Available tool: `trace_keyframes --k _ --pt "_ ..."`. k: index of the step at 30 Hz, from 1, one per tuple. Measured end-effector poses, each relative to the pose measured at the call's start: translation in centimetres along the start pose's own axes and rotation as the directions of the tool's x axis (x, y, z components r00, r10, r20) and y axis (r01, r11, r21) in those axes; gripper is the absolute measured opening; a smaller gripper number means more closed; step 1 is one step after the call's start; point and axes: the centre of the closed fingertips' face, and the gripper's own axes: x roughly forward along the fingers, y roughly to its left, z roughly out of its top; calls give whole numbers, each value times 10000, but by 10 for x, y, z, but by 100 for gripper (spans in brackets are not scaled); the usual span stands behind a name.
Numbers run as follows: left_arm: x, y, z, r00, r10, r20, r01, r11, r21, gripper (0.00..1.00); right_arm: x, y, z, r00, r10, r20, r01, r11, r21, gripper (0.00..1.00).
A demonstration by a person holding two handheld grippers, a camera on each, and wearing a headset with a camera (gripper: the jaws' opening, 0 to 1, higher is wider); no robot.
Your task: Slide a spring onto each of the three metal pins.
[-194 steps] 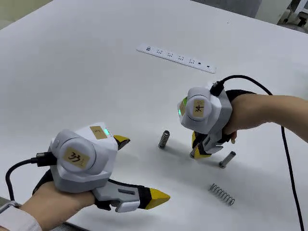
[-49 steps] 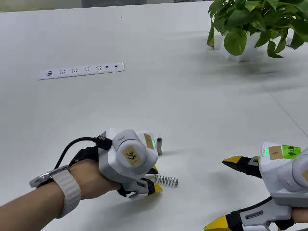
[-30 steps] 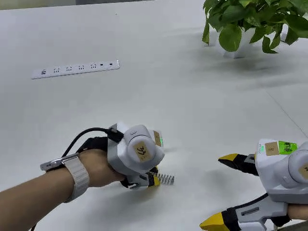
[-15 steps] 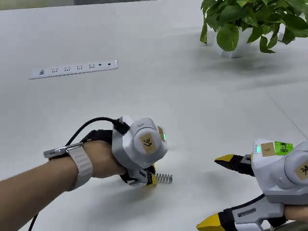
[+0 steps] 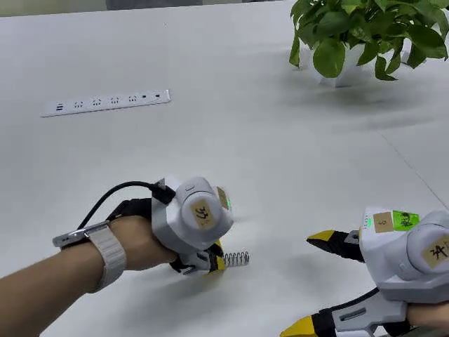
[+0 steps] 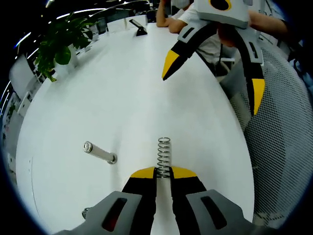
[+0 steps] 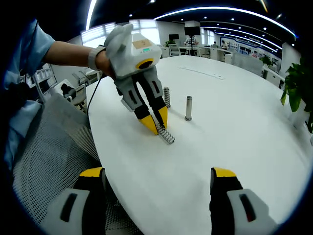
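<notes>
My left gripper [image 5: 216, 263] is shut on one end of a loose spring [image 5: 237, 258], which sticks out to the right just above the white table [image 5: 266, 140]. In the left gripper view the spring [image 6: 164, 149] points straight ahead from the closed yellow tips, and a bare metal pin [image 6: 100, 152] stands to its left. The right gripper view shows the left gripper [image 7: 155, 125] holding the spring [image 7: 165, 133], the bare pin [image 7: 188, 107] behind it and a pin wearing a spring [image 7: 167, 96]. My right gripper [image 5: 309, 284] hangs open at the lower right, holding nothing.
A white power strip [image 5: 105, 103] lies at the far left of the table. A potted plant [image 5: 365, 31] stands at the far right. The table's near edge and a mesh chair [image 7: 54, 161] lie below the right gripper.
The left gripper has closed on the near end of the spring and rolled slightly while holding it. The right gripper has stayed open at the lower right.
</notes>
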Motion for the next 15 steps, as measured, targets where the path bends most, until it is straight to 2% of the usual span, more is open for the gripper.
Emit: trace_keyframes --k 9,15 --pt "-6 -5 -4 9962 503 711 -454 9966 -683 10 2 3 8 9999 52 157 -52 10000 -26 88" --pt "-24 -12 -2 9859 904 1406 -727 9893 -1267 10 4 2 14 9996 27 264 -28 10000 10 87"
